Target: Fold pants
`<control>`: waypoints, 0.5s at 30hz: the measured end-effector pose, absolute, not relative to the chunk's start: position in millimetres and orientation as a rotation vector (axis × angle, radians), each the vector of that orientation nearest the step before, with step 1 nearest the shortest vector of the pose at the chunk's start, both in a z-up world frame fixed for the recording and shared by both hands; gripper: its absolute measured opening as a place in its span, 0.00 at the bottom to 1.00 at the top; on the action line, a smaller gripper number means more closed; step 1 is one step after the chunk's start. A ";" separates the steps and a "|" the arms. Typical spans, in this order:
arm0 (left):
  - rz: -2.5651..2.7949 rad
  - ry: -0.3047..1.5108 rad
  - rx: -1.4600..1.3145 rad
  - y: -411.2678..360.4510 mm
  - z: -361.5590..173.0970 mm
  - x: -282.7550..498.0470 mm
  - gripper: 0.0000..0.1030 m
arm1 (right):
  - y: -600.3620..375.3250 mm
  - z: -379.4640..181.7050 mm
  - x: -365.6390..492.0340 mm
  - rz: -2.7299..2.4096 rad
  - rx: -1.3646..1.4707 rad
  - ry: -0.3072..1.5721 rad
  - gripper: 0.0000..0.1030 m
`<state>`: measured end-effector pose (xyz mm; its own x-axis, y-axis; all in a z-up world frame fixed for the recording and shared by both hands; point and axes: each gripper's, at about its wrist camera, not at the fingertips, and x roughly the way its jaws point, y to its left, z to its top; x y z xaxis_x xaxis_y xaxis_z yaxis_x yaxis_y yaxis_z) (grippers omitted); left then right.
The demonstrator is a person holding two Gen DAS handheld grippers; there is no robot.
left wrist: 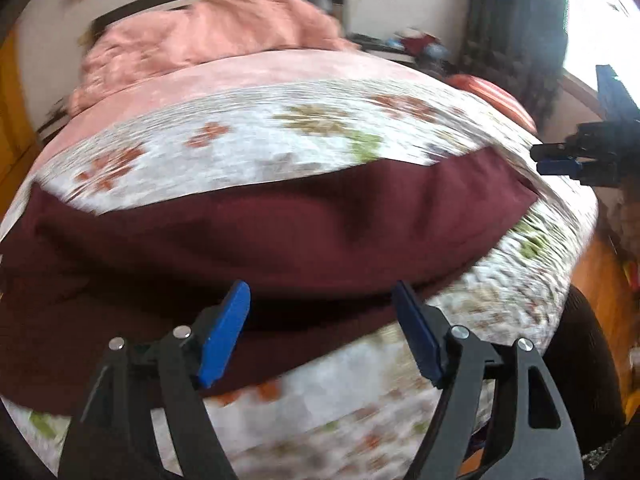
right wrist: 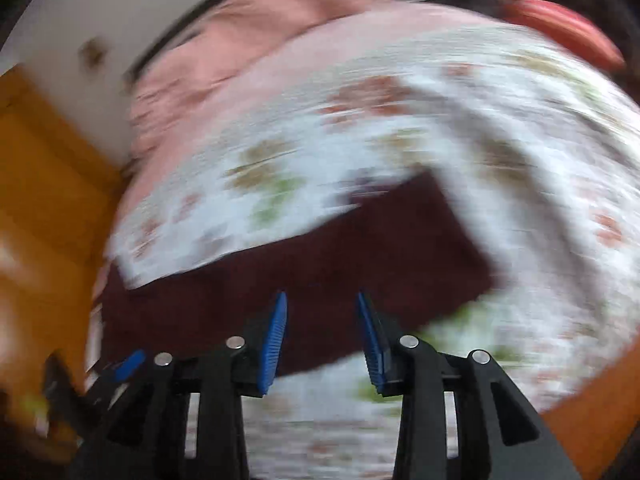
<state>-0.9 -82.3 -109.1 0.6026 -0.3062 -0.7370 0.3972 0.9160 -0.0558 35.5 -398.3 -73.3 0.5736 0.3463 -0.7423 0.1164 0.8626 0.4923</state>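
Note:
Dark maroon pants [left wrist: 248,236] lie flat across a bed with a white floral cover [left wrist: 248,140]. In the left wrist view my left gripper [left wrist: 322,300] is open and empty, its blue pads just above the near edge of the pants. My right gripper [left wrist: 556,160] shows at the far right, past the pants' right end. In the right wrist view, which is blurred, my right gripper [right wrist: 322,308] is open and empty over the pants [right wrist: 320,264]. My left gripper's blue pad [right wrist: 130,362] shows at the lower left.
A rumpled pink blanket [left wrist: 216,36] lies at the head of the bed by a dark headboard. An orange-red cushion [left wrist: 496,100] sits at the bed's far right edge. A dark curtain and bright window are at the right. Wooden floor [left wrist: 600,280] shows beside the bed.

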 end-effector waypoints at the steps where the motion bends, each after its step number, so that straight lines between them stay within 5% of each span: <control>1: -0.364 0.832 0.093 -64.8 -109.1 2.9 0.72 | -376.5 -72.6 45.0 0.207 0.519 0.967 0.36; 7: -0.075 0.901 0.003 39.2 -122.8 22.0 0.72 | -260.1 -93.1 87.0 0.466 0.467 1.050 0.36; 15: -0.001 0.987 -0.099 101.8 -158.7 34.1 0.71 | -226.8 -158.5 86.7 0.347 0.347 1.209 0.33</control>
<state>34.1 101.8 -158.7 0.5513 -0.0455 -0.8331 -0.0441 0.9955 -0.0835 86.7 -226.8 -158.5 0.3147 0.4386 -0.8418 -0.0750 0.8955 0.4386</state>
